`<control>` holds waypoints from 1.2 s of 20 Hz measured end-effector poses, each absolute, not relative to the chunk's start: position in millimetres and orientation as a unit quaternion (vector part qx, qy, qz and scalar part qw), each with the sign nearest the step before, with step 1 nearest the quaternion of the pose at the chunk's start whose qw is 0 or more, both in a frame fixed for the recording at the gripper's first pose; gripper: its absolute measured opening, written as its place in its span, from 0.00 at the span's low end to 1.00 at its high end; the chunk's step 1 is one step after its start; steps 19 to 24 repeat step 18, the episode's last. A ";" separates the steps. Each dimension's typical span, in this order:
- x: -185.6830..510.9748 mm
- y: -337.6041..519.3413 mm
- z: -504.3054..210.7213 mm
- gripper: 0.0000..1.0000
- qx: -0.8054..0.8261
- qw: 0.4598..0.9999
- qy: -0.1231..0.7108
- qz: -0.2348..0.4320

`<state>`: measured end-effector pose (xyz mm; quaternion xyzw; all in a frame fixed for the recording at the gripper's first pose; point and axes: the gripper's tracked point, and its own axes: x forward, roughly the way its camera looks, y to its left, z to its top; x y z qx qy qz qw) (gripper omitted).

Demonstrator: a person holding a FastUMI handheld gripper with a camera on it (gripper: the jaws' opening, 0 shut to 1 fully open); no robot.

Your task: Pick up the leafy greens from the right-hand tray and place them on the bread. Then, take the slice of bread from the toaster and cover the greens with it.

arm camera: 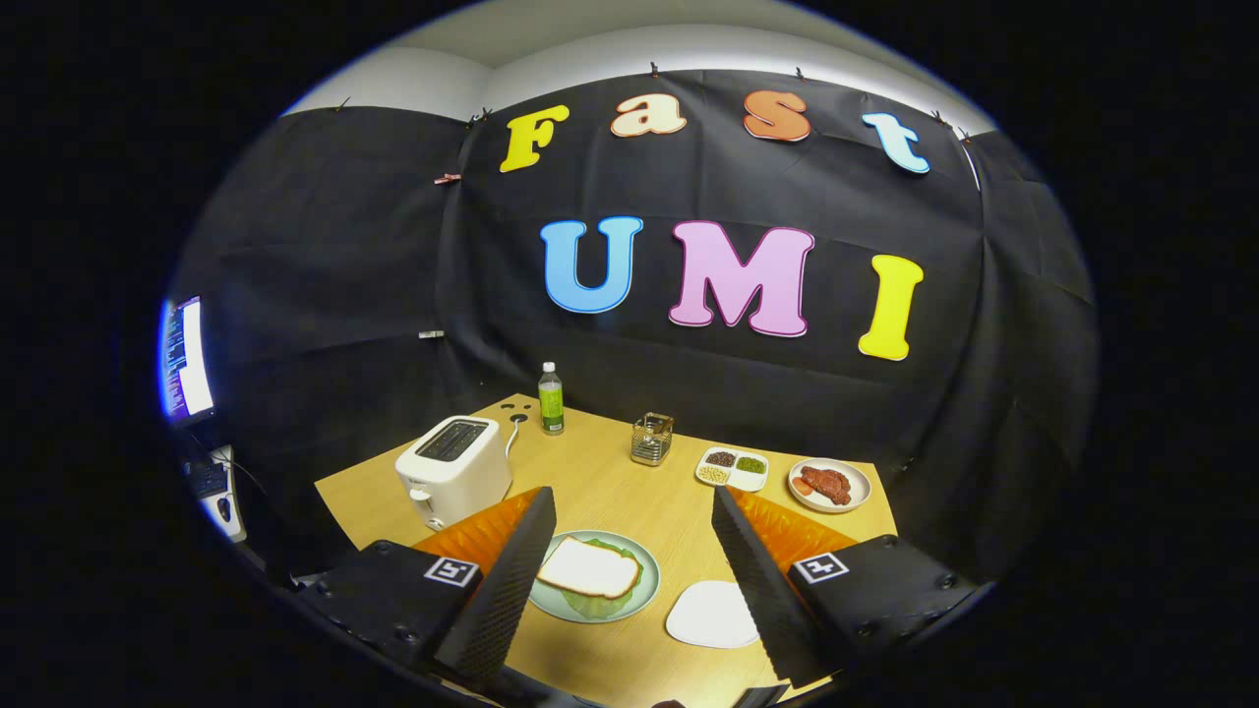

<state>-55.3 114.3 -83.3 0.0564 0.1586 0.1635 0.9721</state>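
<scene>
A slice of bread [589, 568] lies on leafy greens [597, 603], whose green edges show around it, on a pale green plate [644, 590] just ahead of my left finger. The white toaster [454, 469] stands on the table beyond the left finger; nothing sticks out of its dark slots. A small white tray [711, 615] lies bare between the fingers, nearer the right one. My gripper [634, 511] hangs above the table, open, with nothing between its fingers.
Beyond the fingers on the wooden table [610, 492] stand a green-labelled bottle [551, 397], a wire holder [652, 438], a divided white dish [733, 468] of small items and a plate of red meat [829, 484]. A lit screen [184, 358] sits far left.
</scene>
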 end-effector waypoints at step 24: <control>-56.5 113.5 -94.9 0.98 0.052 0.968 0.180 0.170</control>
